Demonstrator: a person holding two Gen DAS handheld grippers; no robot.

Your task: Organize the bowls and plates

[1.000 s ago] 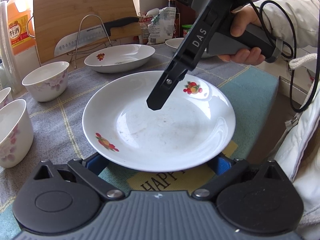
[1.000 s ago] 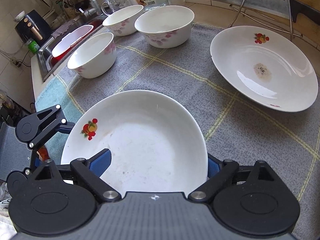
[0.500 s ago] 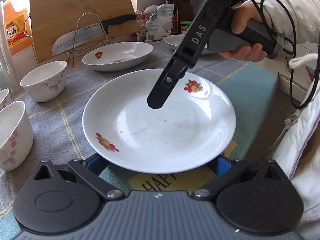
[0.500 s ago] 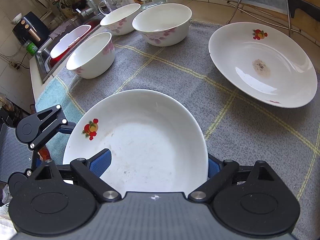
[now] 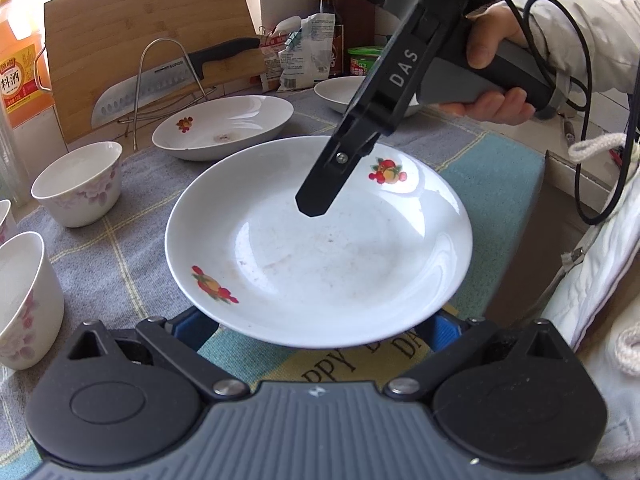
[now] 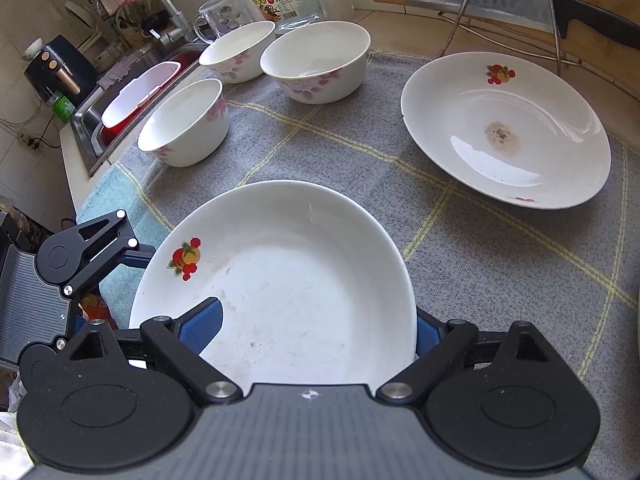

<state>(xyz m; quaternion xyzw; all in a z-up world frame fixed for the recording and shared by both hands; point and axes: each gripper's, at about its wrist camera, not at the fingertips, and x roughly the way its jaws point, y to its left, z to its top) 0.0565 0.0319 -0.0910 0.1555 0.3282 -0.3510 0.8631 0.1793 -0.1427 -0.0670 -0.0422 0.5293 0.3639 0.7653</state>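
Note:
A white plate [image 5: 320, 264] with fruit prints lies on the grey checked cloth [image 6: 360, 168], close in front of both cameras. My left gripper [image 5: 318, 326] is open, its blue pads wide apart beneath the plate's near rim. My right gripper [image 6: 314, 330] is open too. Its left pad sits over the inside of this plate [image 6: 288, 280], and its right pad is hidden behind the rim. In the left wrist view one finger of the right gripper [image 5: 316, 208] hangs just above the plate's middle. A second plate [image 6: 504, 128] with a brown stain lies further back.
Three flowered bowls [image 6: 184, 124] [image 6: 316, 64] [image 6: 238, 54] stand at the cloth's left. A third dish [image 5: 344, 92] sits behind the right gripper. A knife on a wire rack [image 5: 160, 80] leans on a cutting board. The sink [image 6: 132, 96] lies left and the counter edge [image 5: 560, 168] right.
The bowls and the far plate have shifted slightly in both views, while the near plate keeps its place between the fingers. Neither gripper's jaws look different.

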